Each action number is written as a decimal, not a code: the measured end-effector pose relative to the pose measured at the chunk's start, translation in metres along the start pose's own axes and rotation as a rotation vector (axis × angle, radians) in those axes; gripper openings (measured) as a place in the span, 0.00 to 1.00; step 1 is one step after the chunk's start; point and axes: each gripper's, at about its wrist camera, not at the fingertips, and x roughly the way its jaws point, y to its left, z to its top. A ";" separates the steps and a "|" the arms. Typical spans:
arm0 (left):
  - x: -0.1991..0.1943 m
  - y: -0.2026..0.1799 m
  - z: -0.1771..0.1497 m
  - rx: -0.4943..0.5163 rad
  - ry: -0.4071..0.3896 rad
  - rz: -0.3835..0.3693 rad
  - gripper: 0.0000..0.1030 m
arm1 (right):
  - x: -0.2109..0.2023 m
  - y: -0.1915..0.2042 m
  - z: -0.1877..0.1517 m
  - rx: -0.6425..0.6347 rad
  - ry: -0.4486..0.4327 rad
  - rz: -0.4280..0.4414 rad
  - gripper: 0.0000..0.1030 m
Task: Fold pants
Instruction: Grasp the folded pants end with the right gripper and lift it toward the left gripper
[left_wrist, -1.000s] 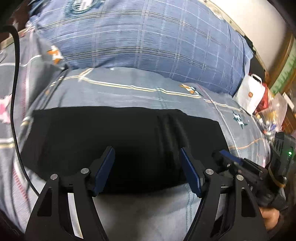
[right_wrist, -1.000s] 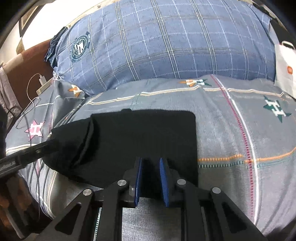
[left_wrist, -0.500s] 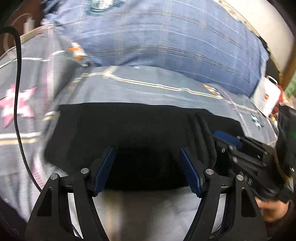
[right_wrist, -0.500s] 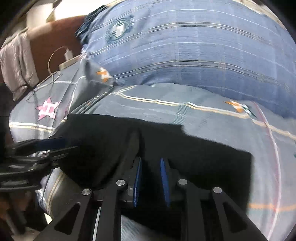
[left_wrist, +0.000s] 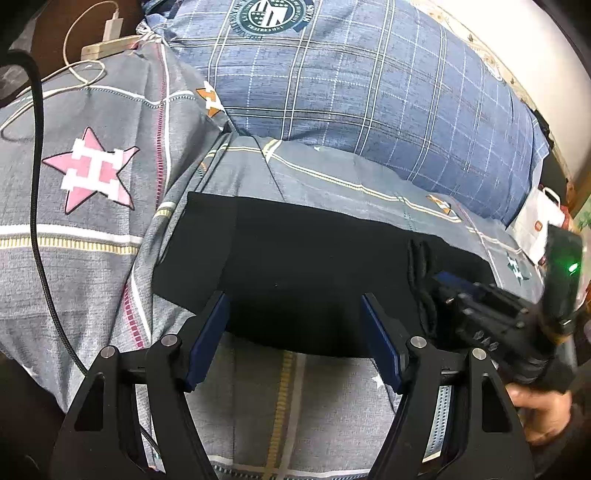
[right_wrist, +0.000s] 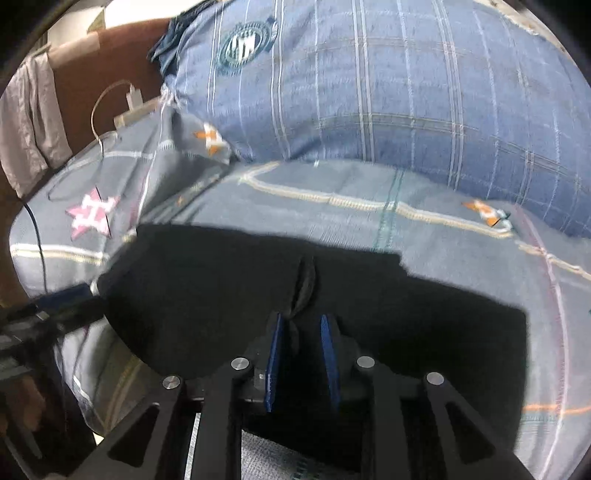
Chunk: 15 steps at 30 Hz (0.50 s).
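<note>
Pants (left_wrist: 314, 280) lie folded on bedspread (left_wrist: 92, 229), apparently pinched by right gripper (right_wrist: 303, 332)

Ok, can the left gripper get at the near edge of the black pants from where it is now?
Probably yes. The left gripper stands open with nothing between its fingers, right over the near edge of the black pants, and the bedsheet before it looks bare. The right gripper works further along.

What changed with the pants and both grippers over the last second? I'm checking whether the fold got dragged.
The right gripper, with a bunched fold of the black pants between its fingers, slid the cloth sideways across the bedsheet. The left gripper stayed open, holding nothing. The pants still lie flat on the bed.
</note>
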 end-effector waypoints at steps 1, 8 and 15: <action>-0.001 0.002 0.000 -0.004 -0.002 0.001 0.70 | -0.001 0.002 0.000 -0.009 -0.009 -0.014 0.21; -0.005 0.019 -0.002 -0.060 0.000 -0.002 0.70 | -0.038 0.016 0.016 -0.020 -0.042 0.000 0.26; -0.004 0.019 -0.008 -0.061 0.022 -0.011 0.70 | -0.046 0.041 0.027 -0.040 -0.039 0.057 0.36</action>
